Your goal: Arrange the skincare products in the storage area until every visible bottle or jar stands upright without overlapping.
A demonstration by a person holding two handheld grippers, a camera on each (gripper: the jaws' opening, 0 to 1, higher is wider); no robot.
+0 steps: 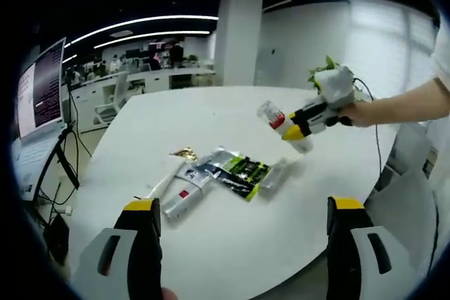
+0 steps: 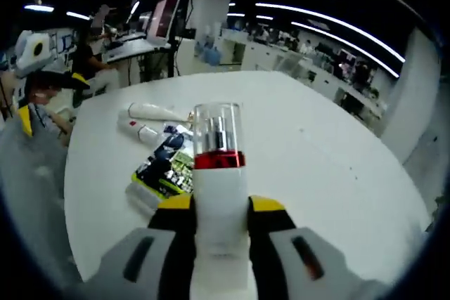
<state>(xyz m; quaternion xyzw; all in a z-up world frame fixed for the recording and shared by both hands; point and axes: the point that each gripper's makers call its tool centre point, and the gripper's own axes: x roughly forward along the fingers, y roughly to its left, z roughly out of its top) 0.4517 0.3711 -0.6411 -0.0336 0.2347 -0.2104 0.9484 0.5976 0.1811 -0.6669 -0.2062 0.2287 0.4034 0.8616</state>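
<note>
a white bottle (image 2: 219,194) with a clear cap and a red band is pinched between the jaws of the right gripper (image 2: 219,224), lifted above the round white table (image 2: 330,166). in the left gripper view that same bottle (image 1: 281,123) hangs over the table's far side, a hand (image 1: 360,114) behind it. below it lie flat sachets (image 1: 235,171), a white tube (image 1: 184,195) and another tube (image 2: 151,111), clustered near the table's middle. the left gripper (image 1: 242,233) hovers at the near edge, jaws spread wide, holding nothing.
</note>
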